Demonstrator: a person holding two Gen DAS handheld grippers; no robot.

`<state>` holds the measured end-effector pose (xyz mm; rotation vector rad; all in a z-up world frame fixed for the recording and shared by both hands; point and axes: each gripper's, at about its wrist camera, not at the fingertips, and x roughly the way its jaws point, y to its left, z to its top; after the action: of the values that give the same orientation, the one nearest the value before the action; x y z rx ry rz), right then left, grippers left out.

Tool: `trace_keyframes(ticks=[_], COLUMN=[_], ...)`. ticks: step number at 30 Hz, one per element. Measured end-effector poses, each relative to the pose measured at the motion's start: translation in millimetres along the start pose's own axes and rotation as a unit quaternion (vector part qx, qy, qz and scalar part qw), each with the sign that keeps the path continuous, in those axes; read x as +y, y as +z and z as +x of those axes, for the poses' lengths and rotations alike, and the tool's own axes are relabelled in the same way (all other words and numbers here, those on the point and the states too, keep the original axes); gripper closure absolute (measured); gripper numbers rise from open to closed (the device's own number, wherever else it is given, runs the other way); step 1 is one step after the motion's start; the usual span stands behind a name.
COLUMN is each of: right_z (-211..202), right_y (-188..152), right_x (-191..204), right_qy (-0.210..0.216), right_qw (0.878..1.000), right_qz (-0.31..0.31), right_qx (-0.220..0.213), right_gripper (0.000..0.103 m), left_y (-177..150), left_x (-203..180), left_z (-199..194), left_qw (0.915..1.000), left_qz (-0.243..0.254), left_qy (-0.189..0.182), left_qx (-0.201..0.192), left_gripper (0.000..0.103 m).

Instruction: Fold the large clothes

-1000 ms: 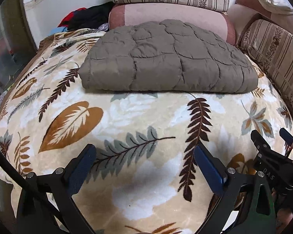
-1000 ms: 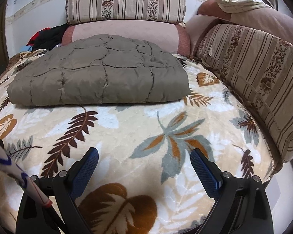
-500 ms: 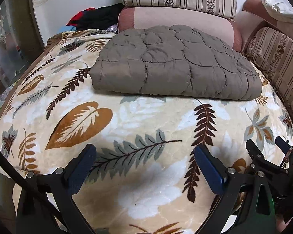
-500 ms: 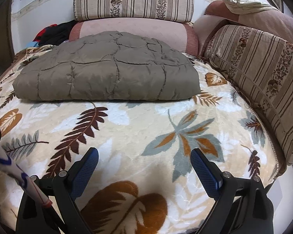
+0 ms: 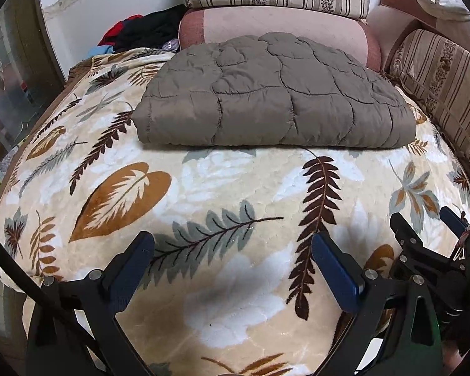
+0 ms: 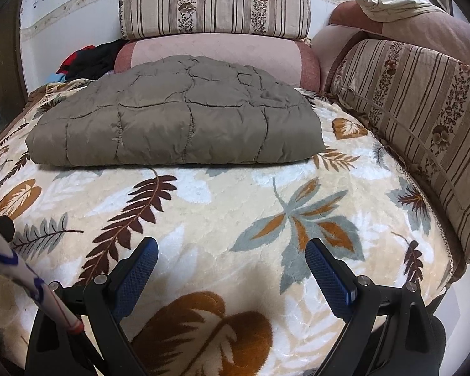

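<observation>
Leaf-print blanket (image 5: 235, 194) covers the bed, cushions (image 6: 216, 3) stacked along the back and right side. Both my tongs hover low over the near end of the blanket, well short of anything. Left tongs (image 5: 232, 260) spread wide, nothing between the pads. Right tongs (image 6: 232, 266) likewise released and empty; they also show at the right edge of my left view. Ahead, mid-bed toward the cushions, sits the quilted coat (image 6: 175, 125), grey-brown, lying as a flat rectangular bundle, near edge a rounded fold. Looks close to done. Handling guess: puffy, light, soft, shell fabric probably slick, so it'll spring open if pinched shallow. I'd take the two near corners, biting deep through all layers.
</observation>
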<state>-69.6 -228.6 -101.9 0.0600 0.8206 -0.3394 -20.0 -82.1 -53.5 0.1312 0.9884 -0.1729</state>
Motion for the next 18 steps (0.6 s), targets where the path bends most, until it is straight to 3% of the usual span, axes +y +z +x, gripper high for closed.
trace_keyframes(ticks=[18], right_z=[1.3], right_y=[-2.5], right_x=[11.1], right_qy=[0.003], right_qw=[1.000], right_qz=[-0.018], right_qx=[0.004], right_gripper=[0.006], left_y=[-0.6], left_x=[3.1], left_z=[6.5], left_qw=[0.9999], left_qz=[-0.005], left_qy=[-0.008], left_qx=[0.010], left_gripper=[0.003])
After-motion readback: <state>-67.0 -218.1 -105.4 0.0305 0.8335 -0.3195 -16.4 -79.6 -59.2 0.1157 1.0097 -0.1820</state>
